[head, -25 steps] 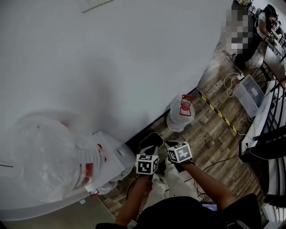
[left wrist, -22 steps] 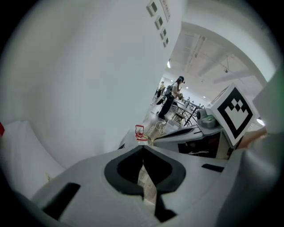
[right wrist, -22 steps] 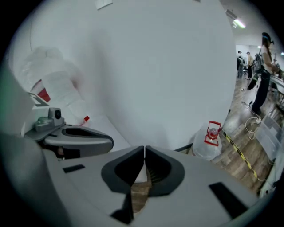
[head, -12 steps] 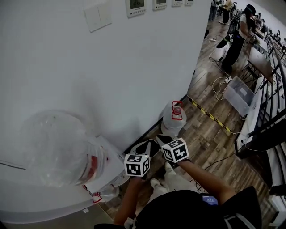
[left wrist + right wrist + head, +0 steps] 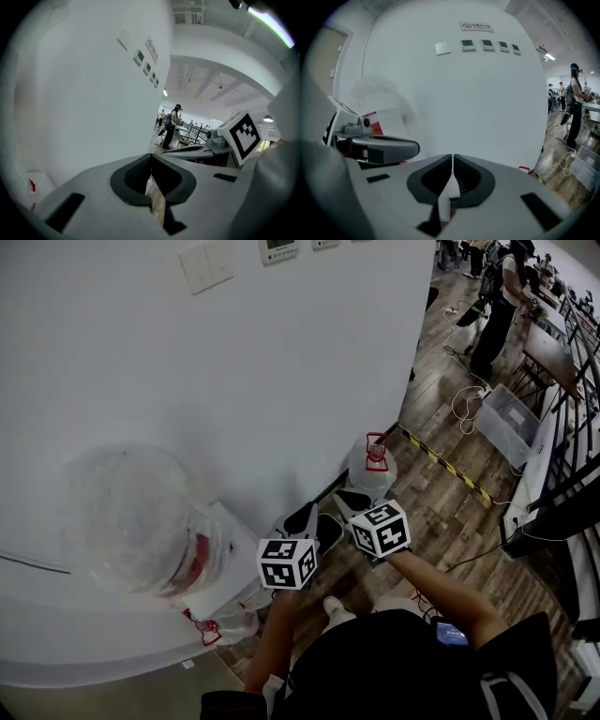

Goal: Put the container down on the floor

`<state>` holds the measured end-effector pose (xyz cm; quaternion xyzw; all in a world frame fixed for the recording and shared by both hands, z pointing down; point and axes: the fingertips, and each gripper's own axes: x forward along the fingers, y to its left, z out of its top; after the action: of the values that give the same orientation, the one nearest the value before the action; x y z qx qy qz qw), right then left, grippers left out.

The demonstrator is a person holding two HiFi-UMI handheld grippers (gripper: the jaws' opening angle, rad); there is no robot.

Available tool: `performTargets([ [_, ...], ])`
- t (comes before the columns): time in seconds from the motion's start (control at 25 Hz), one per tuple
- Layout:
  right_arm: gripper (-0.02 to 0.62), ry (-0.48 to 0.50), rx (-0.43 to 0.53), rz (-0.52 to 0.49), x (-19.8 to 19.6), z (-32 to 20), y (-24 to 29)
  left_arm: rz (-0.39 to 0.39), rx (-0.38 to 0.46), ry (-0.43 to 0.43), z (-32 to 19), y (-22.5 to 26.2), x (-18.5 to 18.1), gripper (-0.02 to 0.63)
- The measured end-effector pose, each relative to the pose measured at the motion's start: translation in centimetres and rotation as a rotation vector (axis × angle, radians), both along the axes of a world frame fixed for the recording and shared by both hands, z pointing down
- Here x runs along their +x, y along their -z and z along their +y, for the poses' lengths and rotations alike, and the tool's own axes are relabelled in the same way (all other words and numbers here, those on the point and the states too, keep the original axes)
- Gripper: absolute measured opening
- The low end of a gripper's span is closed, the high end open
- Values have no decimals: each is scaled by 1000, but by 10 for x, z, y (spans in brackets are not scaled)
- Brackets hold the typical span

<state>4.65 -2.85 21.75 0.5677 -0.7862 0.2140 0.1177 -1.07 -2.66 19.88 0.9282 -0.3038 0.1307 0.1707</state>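
Judging from how things lie, we take the task as almost done: the water jug (image 5: 372, 474) stands upright at the edge of the wooden floor (image 5: 450, 521), just beside the white wall (image 5: 281, 381), and no gripper touches it. The left gripper (image 5: 151, 164) and the right gripper (image 5: 453, 161) are both closed on nothing. Open floor lies to the right of the jug, as far as the striped tape (image 5: 441, 468).

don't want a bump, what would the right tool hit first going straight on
Probably the white wall; the right tool aims at it, with the water jug lower, to its right. Depth unclear.
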Motion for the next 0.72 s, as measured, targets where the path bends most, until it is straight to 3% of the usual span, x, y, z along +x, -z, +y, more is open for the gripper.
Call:
performTargets([
  [0.44,34,47,110,10,40,42,63,12,98,42,46,49,46,17],
  [0.72,34,99,144,15,60,91,75,34,120,96,95,60,67,17],
])
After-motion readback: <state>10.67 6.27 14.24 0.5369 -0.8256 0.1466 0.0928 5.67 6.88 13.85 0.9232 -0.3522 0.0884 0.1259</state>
